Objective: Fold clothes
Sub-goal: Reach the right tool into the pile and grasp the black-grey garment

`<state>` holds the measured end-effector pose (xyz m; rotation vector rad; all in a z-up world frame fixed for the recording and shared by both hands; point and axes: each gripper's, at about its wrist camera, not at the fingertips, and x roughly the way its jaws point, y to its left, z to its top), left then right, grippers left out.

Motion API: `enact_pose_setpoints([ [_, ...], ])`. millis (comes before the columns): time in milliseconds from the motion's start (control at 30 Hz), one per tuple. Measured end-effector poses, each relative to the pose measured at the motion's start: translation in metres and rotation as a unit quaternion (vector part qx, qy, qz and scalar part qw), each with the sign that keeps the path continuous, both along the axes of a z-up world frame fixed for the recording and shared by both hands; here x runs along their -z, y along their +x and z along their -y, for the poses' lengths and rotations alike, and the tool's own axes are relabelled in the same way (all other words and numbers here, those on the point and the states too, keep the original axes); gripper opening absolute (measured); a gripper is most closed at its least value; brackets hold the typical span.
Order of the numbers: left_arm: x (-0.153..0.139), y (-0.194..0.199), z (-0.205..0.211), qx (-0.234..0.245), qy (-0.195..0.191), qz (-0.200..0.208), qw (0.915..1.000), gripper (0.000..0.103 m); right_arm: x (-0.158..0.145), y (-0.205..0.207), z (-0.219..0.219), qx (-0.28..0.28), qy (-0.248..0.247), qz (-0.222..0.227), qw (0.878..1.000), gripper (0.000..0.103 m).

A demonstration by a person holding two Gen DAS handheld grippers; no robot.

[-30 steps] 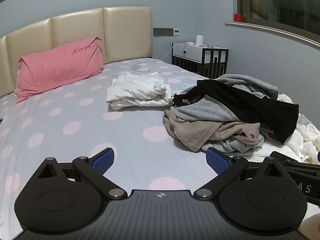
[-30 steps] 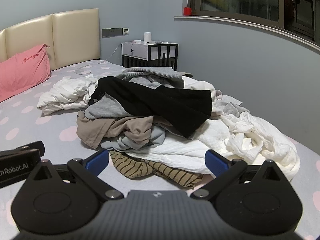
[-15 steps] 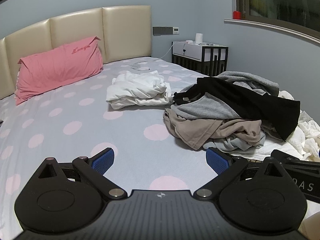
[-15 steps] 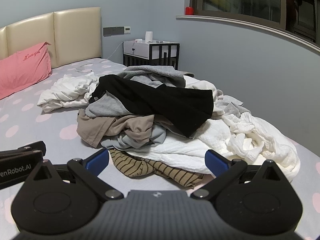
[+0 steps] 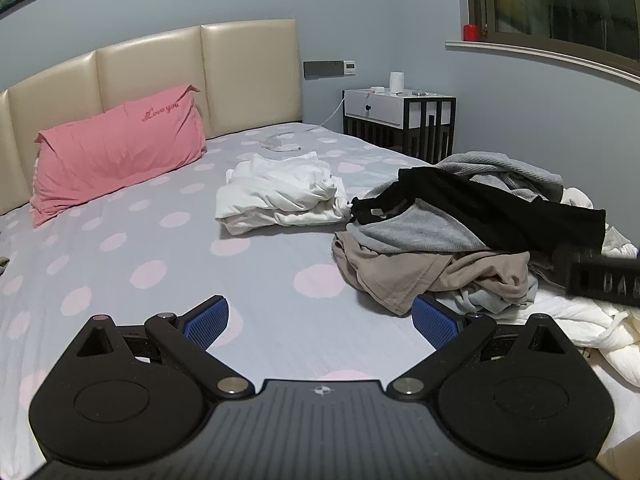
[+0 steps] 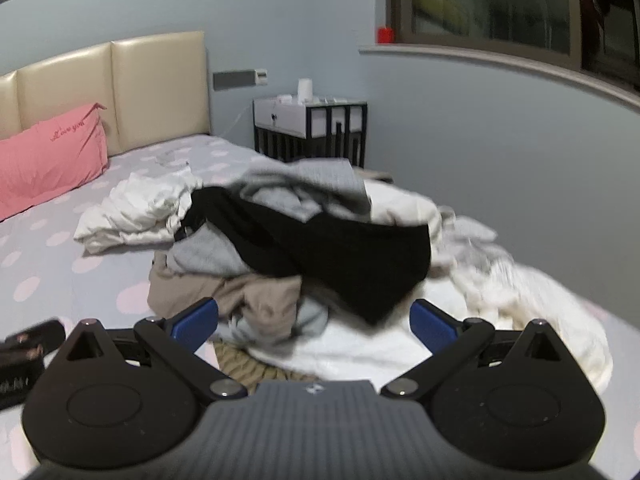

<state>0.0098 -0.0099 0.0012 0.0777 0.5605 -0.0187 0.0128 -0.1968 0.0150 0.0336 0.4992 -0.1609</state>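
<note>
A pile of unfolded clothes (image 5: 460,236) lies on the right side of the bed: a black garment (image 6: 340,244) on top, grey and tan pieces under it, a striped one (image 6: 240,364) at the near edge, white cloth to the right. A crumpled white garment (image 5: 280,196) lies apart, further back. My left gripper (image 5: 320,320) is open and empty above the bedsheet, left of the pile. My right gripper (image 6: 314,322) is open and empty, right at the pile's near edge; it shows in the left wrist view (image 5: 604,280) too.
The bed (image 5: 160,264) has a grey sheet with pink dots. A pink pillow (image 5: 116,152) leans on the beige headboard. A nightstand (image 5: 400,120) stands by the wall behind the pile. A window ledge (image 6: 500,64) runs along the right wall.
My right gripper has moved forward toward the clothes pile, its view now blurred. My left gripper has shifted slightly forward. Both stay open.
</note>
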Motion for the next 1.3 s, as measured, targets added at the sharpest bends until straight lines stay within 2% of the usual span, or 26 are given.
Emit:
enact_pose_setpoints([
  [167,0.001,0.009,-0.001,-0.003,0.0,-0.005,1.0,0.1,-0.015,0.027,0.005,-0.018,0.011,0.017,1.0,0.102],
  [433,0.004,0.025,0.002,-0.005,0.005,-0.014,0.9999,0.1,-0.026,0.076,0.008,-0.045,-0.013,0.036,0.998,0.102],
  [667,0.012,0.022,-0.004,-0.007,0.005,-0.024,0.9997,0.1,-0.013,0.122,0.006,-0.095,-0.027,0.045,0.994,0.101],
  [900,0.016,0.019,-0.011,-0.014,0.009,-0.032,0.9994,0.1,0.009,0.141,-0.003,-0.118,-0.047,0.015,0.992,0.101],
  [1000,0.016,0.018,-0.013,-0.015,0.011,-0.032,0.9993,0.1,0.016,0.146,-0.003,-0.118,-0.047,0.001,0.992,0.094],
  [1200,0.015,0.019,-0.012,-0.016,0.013,-0.03,0.9993,0.1,0.03,0.154,0.003,-0.109,-0.042,-0.032,0.993,0.072],
  [1300,0.015,0.018,-0.012,-0.014,0.012,-0.03,0.9994,0.1,0.032,0.155,0.006,-0.11,-0.043,-0.029,0.993,0.065],
])
